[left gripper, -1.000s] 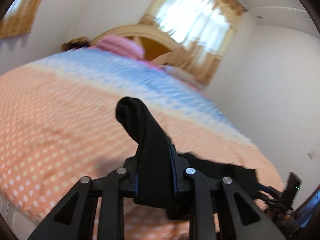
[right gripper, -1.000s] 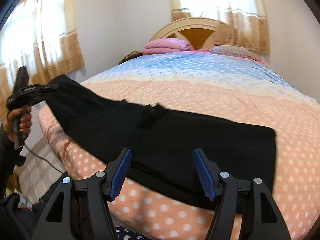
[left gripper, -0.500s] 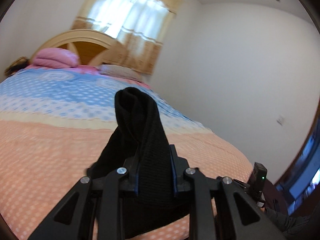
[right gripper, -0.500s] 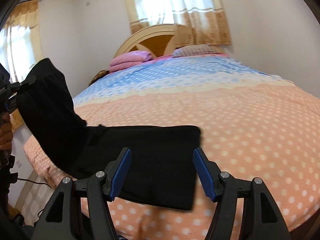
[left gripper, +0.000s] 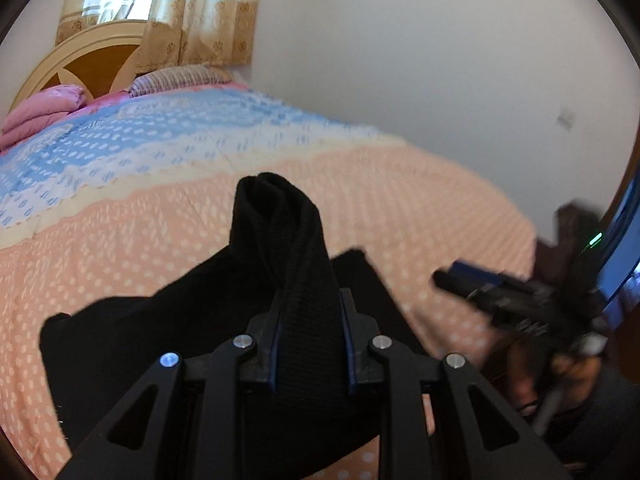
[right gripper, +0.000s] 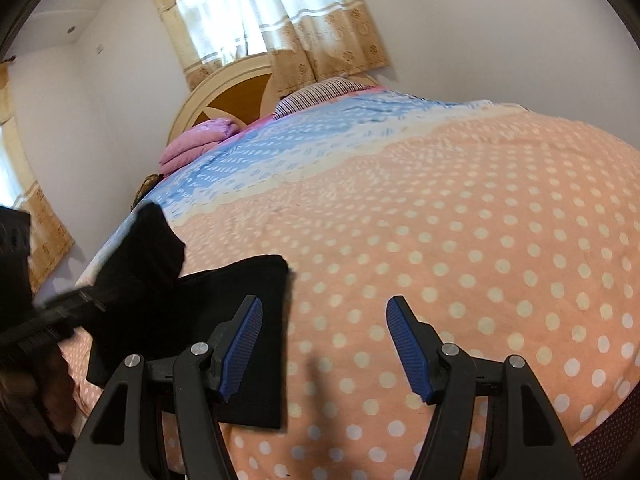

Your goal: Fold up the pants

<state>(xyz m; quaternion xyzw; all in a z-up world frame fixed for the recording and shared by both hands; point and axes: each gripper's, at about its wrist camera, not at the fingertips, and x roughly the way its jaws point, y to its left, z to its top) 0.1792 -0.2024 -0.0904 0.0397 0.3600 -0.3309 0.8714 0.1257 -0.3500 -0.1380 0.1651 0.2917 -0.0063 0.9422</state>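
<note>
Black pants lie on the peach dotted bedspread near the bed's front edge. My left gripper is shut on one end of them, and a bunch of dark fabric sticks up between its jaws. In the right wrist view the pants lie at lower left, with the lifted end hanging from the left gripper. My right gripper stands open over the bedspread just right of the pants' edge, nothing between its blue pads. It also shows blurred as the right gripper.
At the far end of the bed stand a wooden headboard, a folded pink blanket and a striped pillow. Curtains hang behind. A white wall runs along the bed's right side. A hand holds the right gripper.
The left gripper has swept across with the pants' end, so the long stretched pants now lie doubled and shorter. The right gripper swung right, staying open; both views rolled.
</note>
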